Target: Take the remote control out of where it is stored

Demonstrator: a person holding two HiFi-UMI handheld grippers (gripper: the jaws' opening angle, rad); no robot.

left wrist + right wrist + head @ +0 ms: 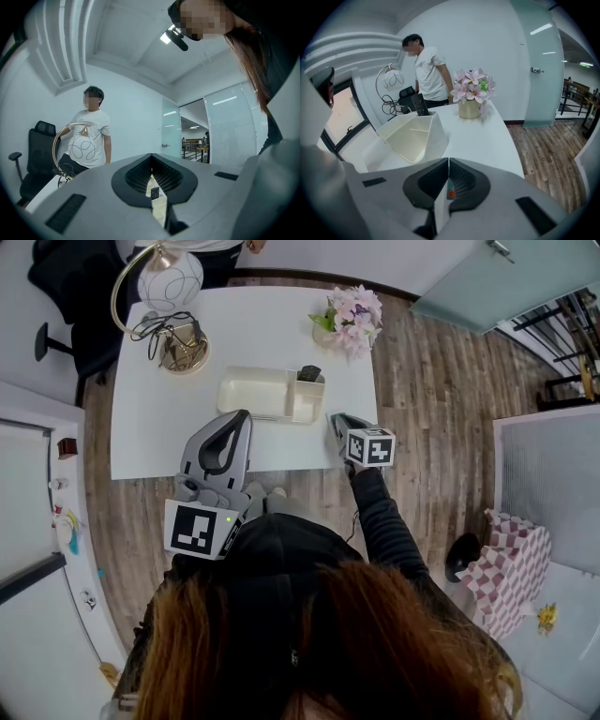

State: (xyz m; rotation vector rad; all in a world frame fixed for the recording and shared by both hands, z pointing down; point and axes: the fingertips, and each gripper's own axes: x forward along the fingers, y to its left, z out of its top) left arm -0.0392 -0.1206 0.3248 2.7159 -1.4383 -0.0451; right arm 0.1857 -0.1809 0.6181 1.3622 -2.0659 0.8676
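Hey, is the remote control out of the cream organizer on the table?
No, the remote control stands in an end compartment of the cream organizer.

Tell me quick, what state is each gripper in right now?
Left gripper: closed, empty.
Right gripper: closed, no object visibly held.

Left claw [151,156], jaws together — remote [154,192] stands in cream organizer [160,206] beyond.
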